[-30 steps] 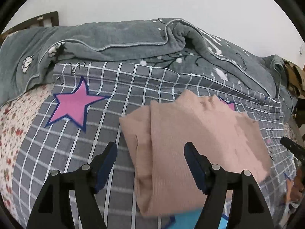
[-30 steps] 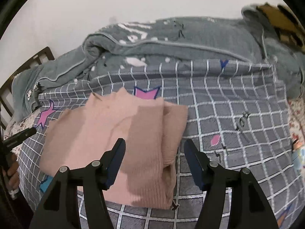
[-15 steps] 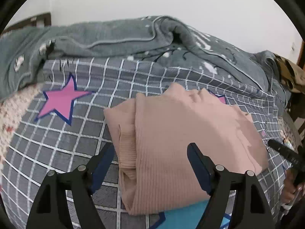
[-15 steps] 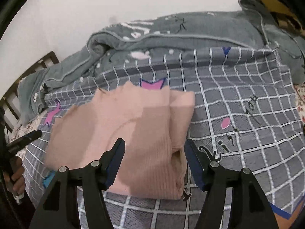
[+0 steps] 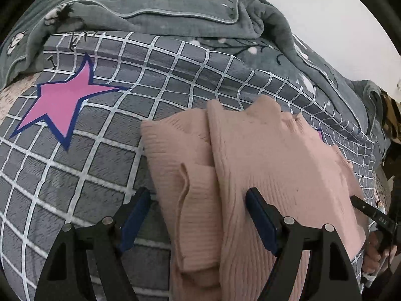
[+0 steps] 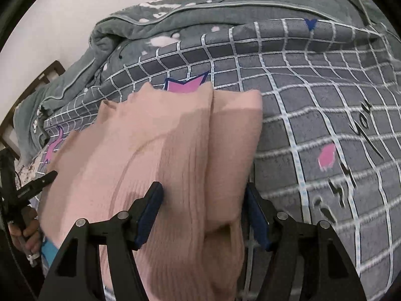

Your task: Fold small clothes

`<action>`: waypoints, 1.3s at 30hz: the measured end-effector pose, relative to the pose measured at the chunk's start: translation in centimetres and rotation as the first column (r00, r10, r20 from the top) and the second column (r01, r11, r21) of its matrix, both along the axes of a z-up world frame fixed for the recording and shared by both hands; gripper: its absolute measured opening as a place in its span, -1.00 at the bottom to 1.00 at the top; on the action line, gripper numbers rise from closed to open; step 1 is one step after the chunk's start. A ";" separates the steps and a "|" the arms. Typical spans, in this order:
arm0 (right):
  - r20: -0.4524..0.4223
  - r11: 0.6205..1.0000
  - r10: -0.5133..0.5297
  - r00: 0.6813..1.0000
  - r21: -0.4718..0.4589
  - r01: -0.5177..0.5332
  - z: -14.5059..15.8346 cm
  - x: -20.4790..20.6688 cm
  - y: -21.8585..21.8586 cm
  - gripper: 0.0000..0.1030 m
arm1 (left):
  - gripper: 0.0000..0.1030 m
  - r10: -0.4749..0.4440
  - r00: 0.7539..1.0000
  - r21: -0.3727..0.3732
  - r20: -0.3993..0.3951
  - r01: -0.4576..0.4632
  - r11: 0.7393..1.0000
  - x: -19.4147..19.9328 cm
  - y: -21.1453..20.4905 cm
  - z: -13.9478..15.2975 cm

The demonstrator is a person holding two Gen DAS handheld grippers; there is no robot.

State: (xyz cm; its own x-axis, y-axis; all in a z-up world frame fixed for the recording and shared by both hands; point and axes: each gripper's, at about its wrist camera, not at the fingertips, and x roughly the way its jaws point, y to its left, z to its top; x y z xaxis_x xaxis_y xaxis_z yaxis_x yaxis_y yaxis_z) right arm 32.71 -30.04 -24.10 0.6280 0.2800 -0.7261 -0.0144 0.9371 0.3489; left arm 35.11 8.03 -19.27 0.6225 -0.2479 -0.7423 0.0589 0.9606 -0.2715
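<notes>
Pink sweater (image 5: pixel 263 175) lies on the grey checked bedspread (image 5: pixel 125 150), both sleeves folded in; its long axis runs from 6 toward 12 o'clock in both wrist views.

Your left gripper (image 5: pixel 198 215) has just been opening: jaws apart, straddling the left folded edge near the hem, not pinching.

Your right gripper (image 6: pixel 203 208) is likewise spread across the right folded edge, nothing clamped.

Both hands sit about equally near the hem. Judgement: next comes a hem-to-collar fold, pushing toward 12 o'clock.

Open checked blanket (image 5: pixel 82 175) flanking sweater (image 5: pixel 263 155), bunched grey quilt (image 5: pixel 175 22) behind
</notes>
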 end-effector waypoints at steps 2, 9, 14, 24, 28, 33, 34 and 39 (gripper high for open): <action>0.001 1.000 0.021 1.000 0.014 -0.021 -0.3 0.7 0.1 0.29 | 0.48 -0.002 1.000 0.009 -0.001 0.002 1.000 0.2 -0.1 -0.1; 0.028 0.997 0.061 0.998 0.046 -0.063 -0.5 1.0 0.4 -0.38 | -0.51 -0.035 0.999 -0.015 0.035 0.036 0.999 0.1 -0.9 0.2; 0.051 0.992 0.061 0.997 0.106 -0.066 0.2 0.4 -0.3 -0.59 | -0.58 -0.023 0.998 0.031 0.062 0.021 0.999 -0.2 -1.8 1.6; 0.112 0.990 0.039 0.993 0.131 -0.054 4.6 -6.0 -1.1 -0.61 | -0.59 -0.035 0.998 -0.063 0.061 0.039 0.997 -5.0 -3.0 6.4; 0.124 0.981 0.023 0.992 0.187 -0.046 5.1 -10.0 -2.3 -0.61 | -0.59 -0.055 0.997 -0.059 0.055 0.058 0.997 -7.9 -3.4 7.4; 0.160 0.981 0.050 0.986 0.178 -0.079 5.8 -14.4 -2.8 -0.60 | -0.58 -0.078 0.995 -0.003 0.066 0.078 0.997 -12.2 -4.0 7.7; 0.158 0.984 0.053 0.986 0.162 -0.079 5.5 -14.9 -2.8 -0.59 | -0.57 -0.073 0.995 0.006 0.062 0.073 0.997 -12.7 -4.1 7.4; 0.092 0.988 0.011 0.996 0.152 -0.024 2.7 -14.2 -3.2 -0.50 | -0.55 -0.001 1.000 0.038 0.030 0.000 0.999 -13.7 -3.5 5.2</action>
State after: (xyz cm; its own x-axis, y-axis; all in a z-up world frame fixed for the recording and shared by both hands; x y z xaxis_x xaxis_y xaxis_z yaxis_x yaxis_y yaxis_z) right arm 18.50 -33.23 -21.38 0.6830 0.3947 -0.6146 -0.0682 0.8722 0.4844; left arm 21.37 4.50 -14.05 0.6446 -0.2200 -0.7322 0.0671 0.9703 -0.2325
